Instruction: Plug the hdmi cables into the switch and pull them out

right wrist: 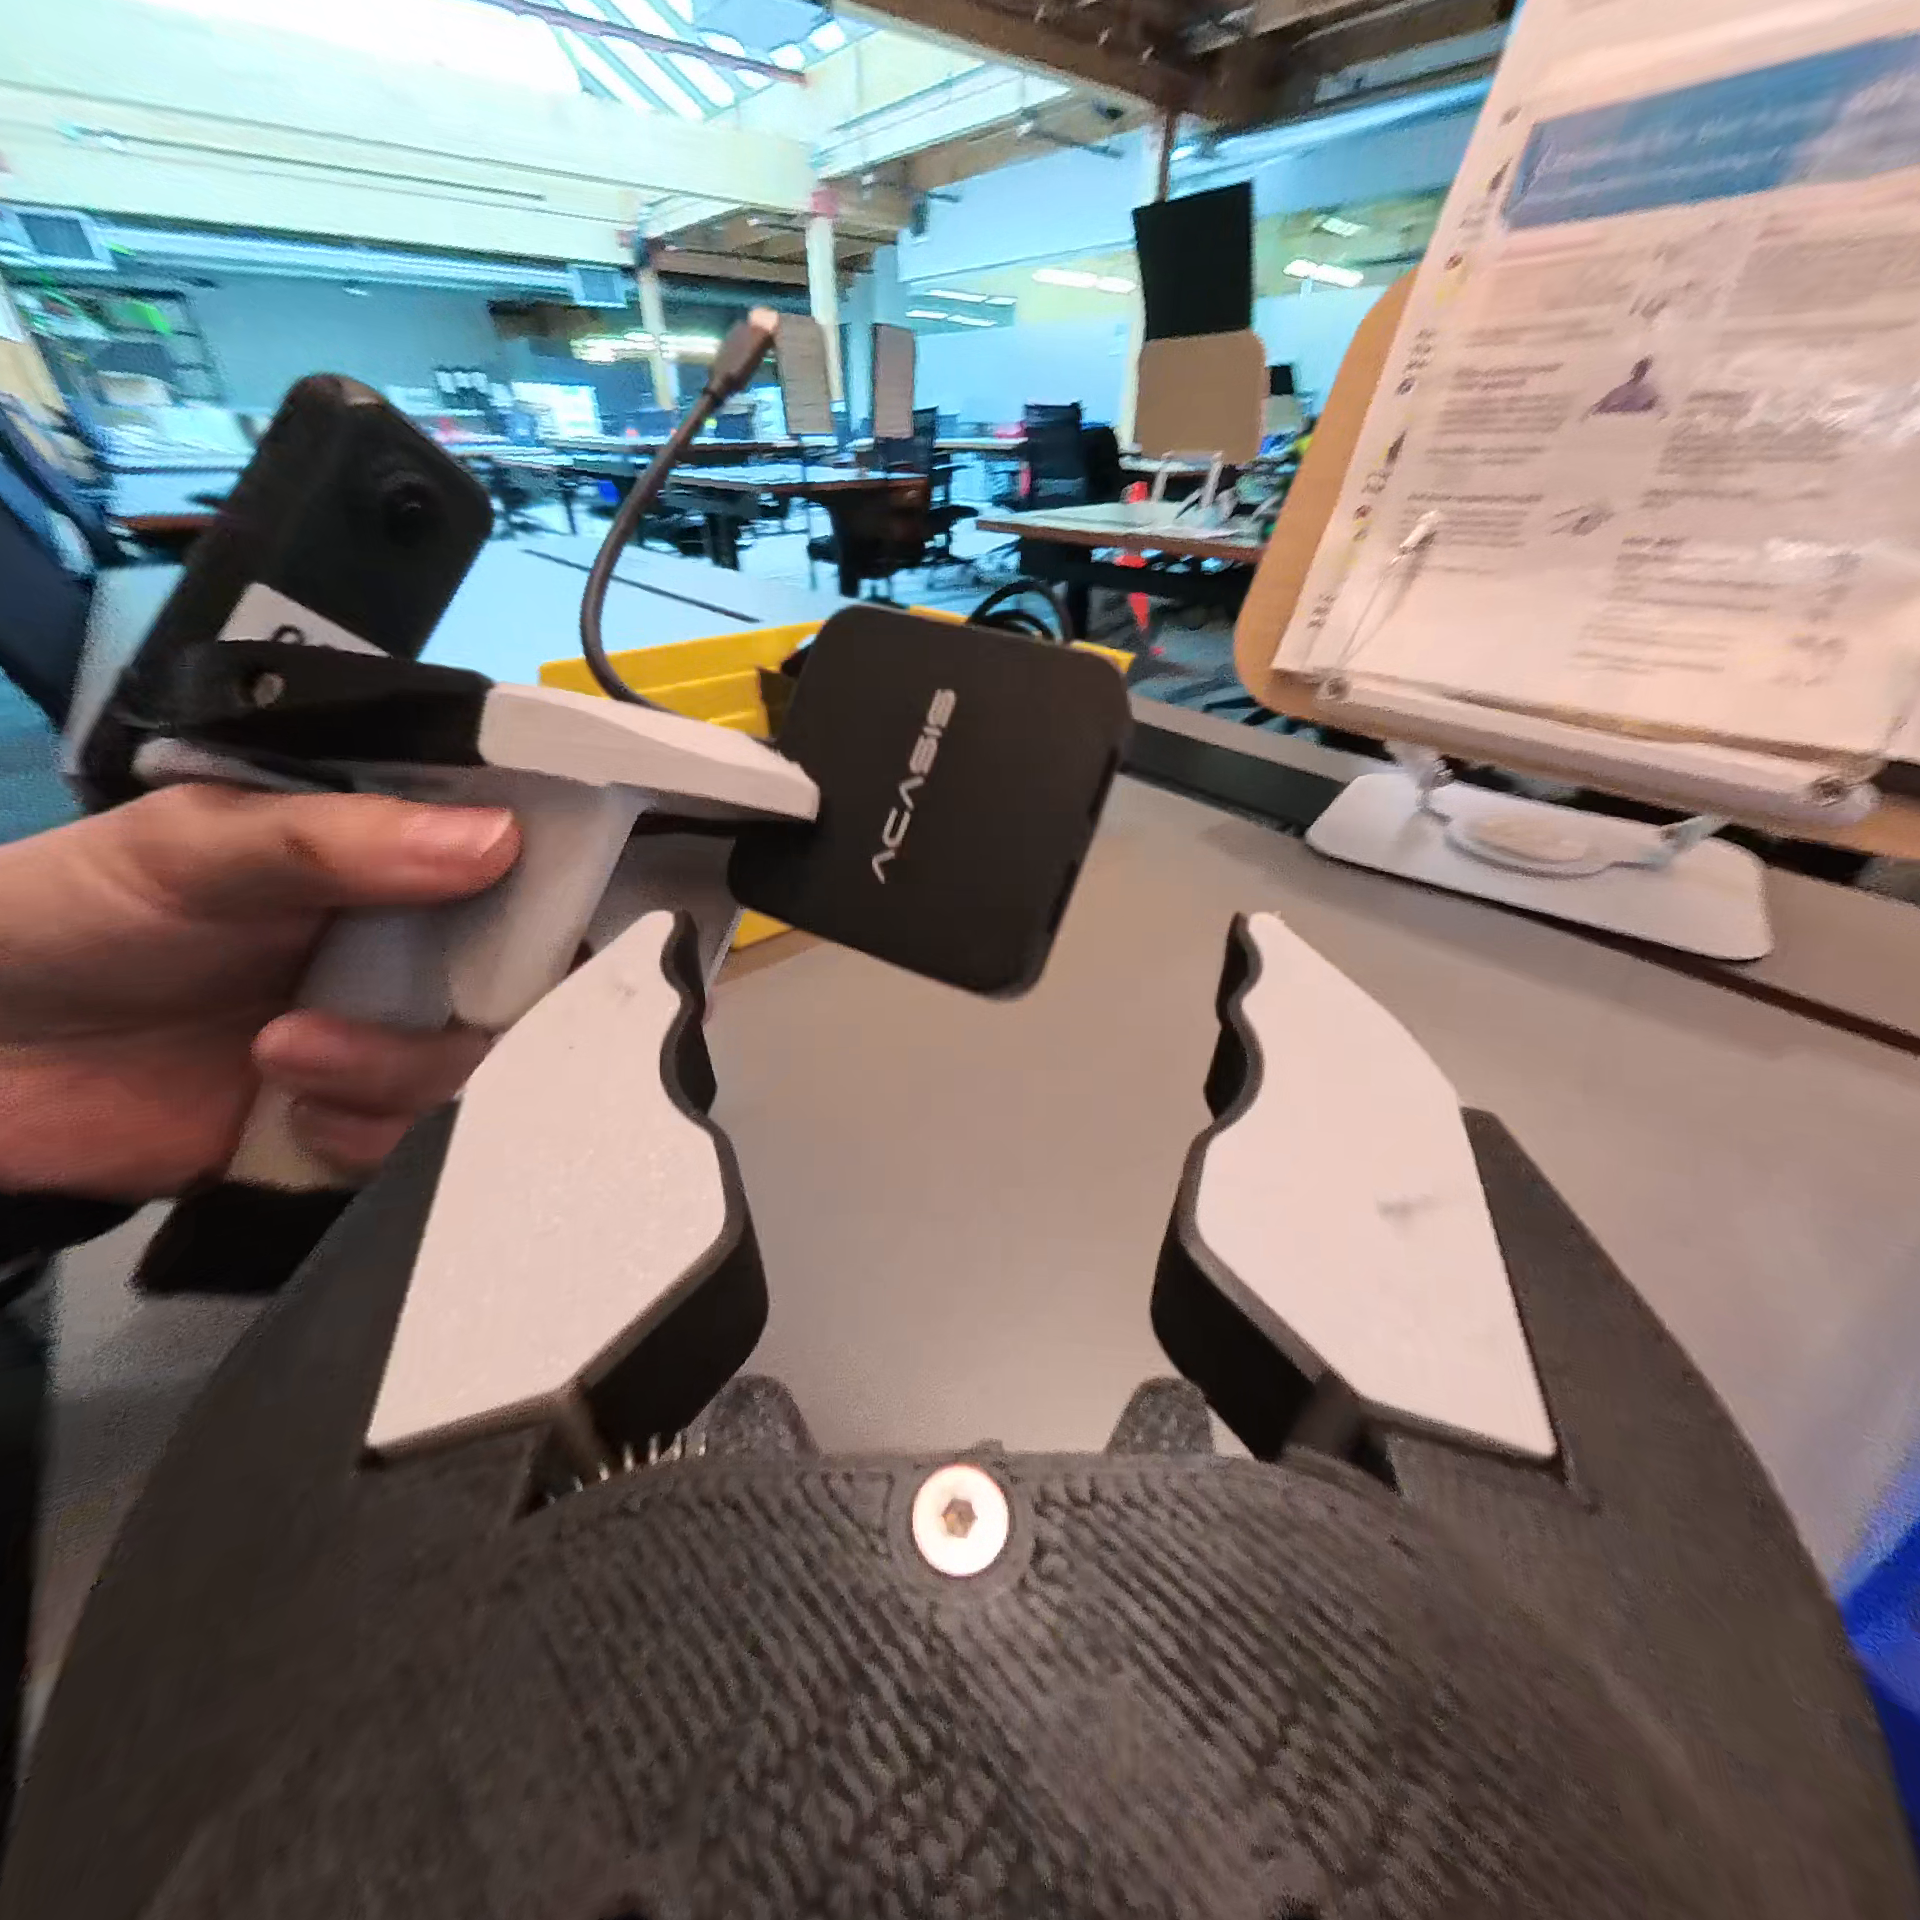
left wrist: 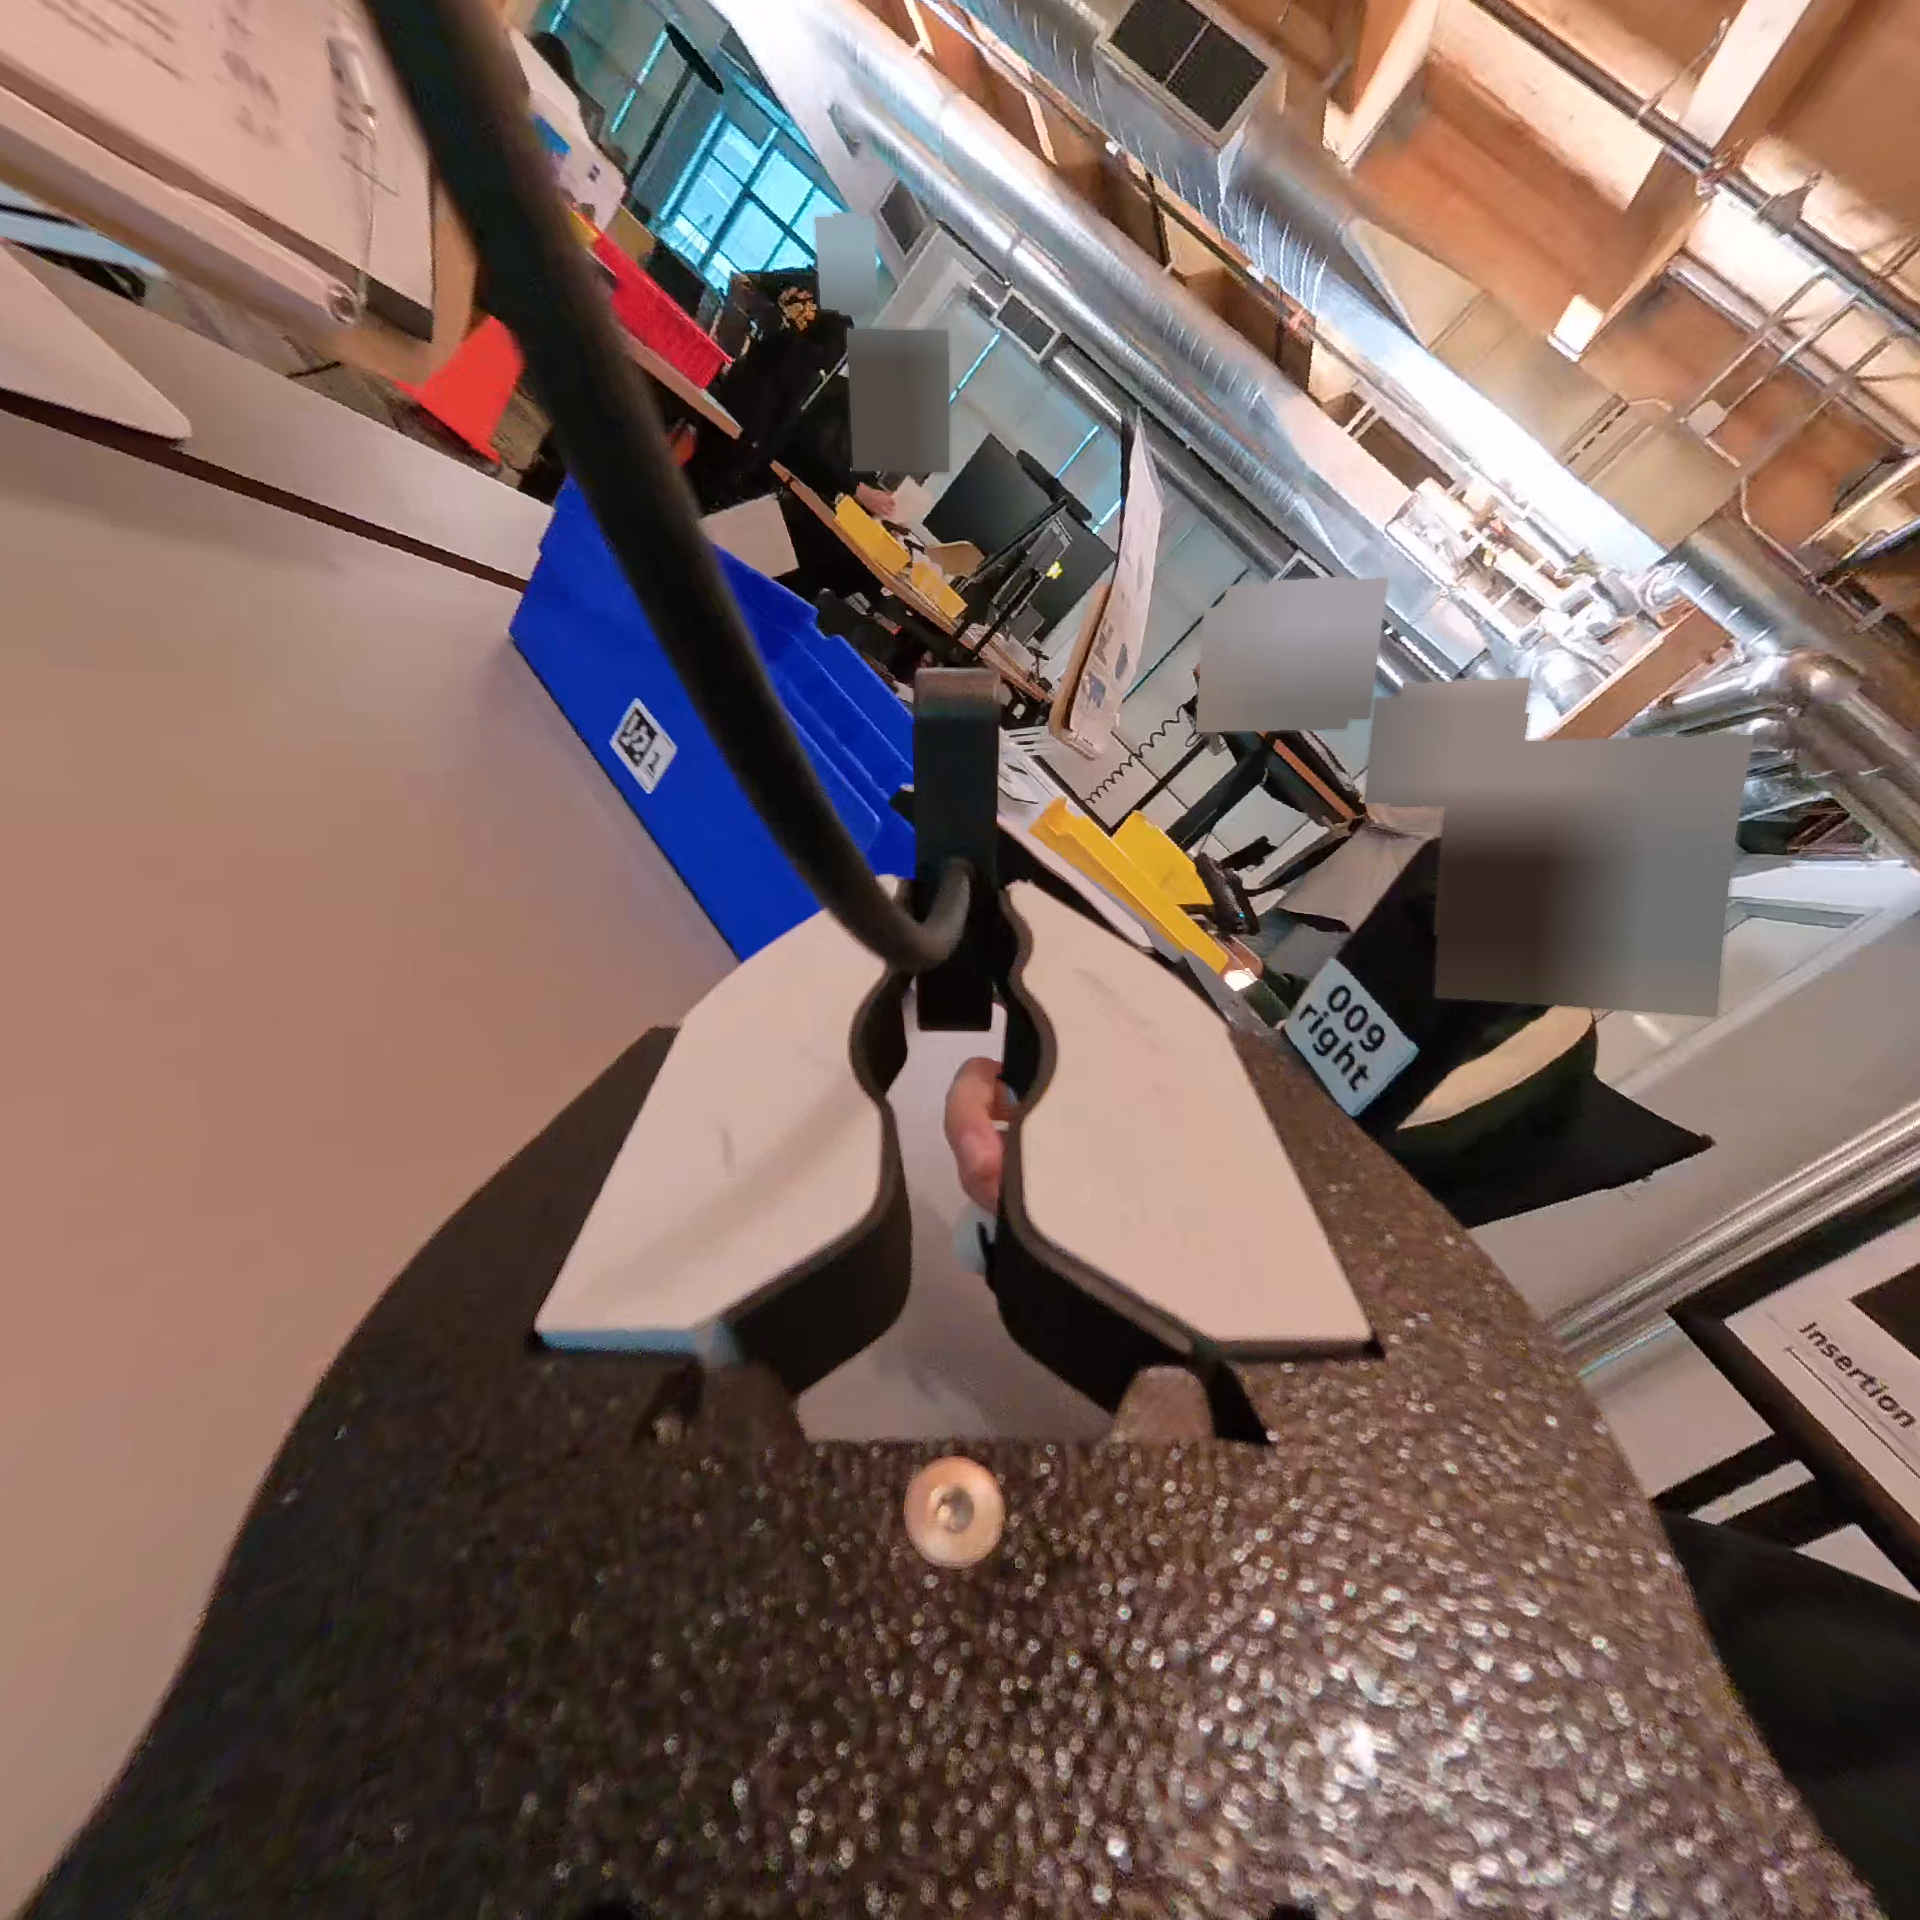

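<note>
Item: switch (right wrist: 930, 800), a flat black square box with rounded corners and pale lettering on its face, carried clear of the grey worktop (right wrist: 935, 1091) and tilted, 1 corner downward. A thin black lead (right wrist: 623, 561) rises from its far edge in a curve and ends in a small free plug, connected to nothing. The switch is pinched by its left edge in the left tongs (right wrist: 805, 795), seen edge-on in the left wrist view as a narrow dark slab (left wrist: 954, 831) between the closed white fingers, with the lead (left wrist: 665, 499) sweeping up across that view. The right tongs (right wrist: 961, 1013) are spread wide and hold nothing; they sit just below and in front of the switch. No HDMI cable can be made out in either view, so plugging is judged not yet begun. Handling note: the port edges are best kept uncovered by the left fingers, the box held rigid and turned so that a port faces the right tongs, and each plug brought in square to its port; a skewed push is likely to twist the box in its edge grip. Pose: the left tongs are held level, reaching in from the left, with a hand (right wrist: 208, 966) wrapped on the white grip. Surroundings: a yellow bin (right wrist: 675, 675) behind the switch, a blue bin (left wrist: 665, 727), a paper sheet on a stand (right wrist: 1621, 416) at right.
</note>
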The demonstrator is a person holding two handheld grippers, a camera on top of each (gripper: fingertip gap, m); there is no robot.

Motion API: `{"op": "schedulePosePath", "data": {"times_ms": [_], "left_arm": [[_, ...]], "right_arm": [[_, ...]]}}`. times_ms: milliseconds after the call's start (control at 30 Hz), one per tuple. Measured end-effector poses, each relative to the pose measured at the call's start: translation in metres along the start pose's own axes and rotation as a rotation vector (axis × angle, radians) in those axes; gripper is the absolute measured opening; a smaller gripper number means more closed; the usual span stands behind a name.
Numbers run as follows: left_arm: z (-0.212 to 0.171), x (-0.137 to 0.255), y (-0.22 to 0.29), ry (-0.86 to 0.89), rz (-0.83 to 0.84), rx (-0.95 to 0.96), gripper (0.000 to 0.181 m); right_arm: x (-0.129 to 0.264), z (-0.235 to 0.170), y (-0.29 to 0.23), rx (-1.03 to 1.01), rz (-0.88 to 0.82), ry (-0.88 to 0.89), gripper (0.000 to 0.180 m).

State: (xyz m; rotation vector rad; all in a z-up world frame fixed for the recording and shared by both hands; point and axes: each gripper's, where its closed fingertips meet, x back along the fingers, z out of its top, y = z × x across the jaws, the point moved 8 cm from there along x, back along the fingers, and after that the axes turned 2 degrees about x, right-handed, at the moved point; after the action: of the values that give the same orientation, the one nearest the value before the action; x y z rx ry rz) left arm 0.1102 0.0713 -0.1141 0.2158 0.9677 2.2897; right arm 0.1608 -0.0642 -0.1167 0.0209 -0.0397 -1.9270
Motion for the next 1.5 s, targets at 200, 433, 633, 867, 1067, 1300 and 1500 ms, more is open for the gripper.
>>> {"op": "schedulePosePath", "data": {"times_ms": [200,433,633,867,1067,1300,1500], "left_arm": [[-0.016,-0.009,0.008,0.051,0.025,0.039,0.013],[-0.023,-0.015,0.014,0.157,0.004,0.175,0.013],[-0.021,-0.016,0.016,0.088,-0.029,0.121,0.014],[-0.011,-0.006,0.036,-0.103,-0.083,-0.302,0.067],[0.021,0.050,0.021,-0.148,-0.299,-0.300,0.075],[0.058,0.074,0.005,-0.258,-0.311,0.056,0.049],[0.020,0.033,0.020,-0.647,-0.250,0.095,0.052]], "right_arm": [[-0.001,-0.006,-0.007,0.106,-0.125,0.034,0.086],[0.005,-0.007,-0.011,0.150,-0.172,0.156,0.070],[0.009,-0.006,-0.010,0.246,-0.170,0.167,0.068],[0.027,0.005,0.013,0.093,-0.038,0.312,0.068],[0.057,0.015,0.038,-0.005,0.266,0.422,0.067],[0.053,0.014,0.006,0.220,0.514,0.264,0.068],[0.029,-0.001,-0.027,0.374,0.570,0.158,0.068]]}}
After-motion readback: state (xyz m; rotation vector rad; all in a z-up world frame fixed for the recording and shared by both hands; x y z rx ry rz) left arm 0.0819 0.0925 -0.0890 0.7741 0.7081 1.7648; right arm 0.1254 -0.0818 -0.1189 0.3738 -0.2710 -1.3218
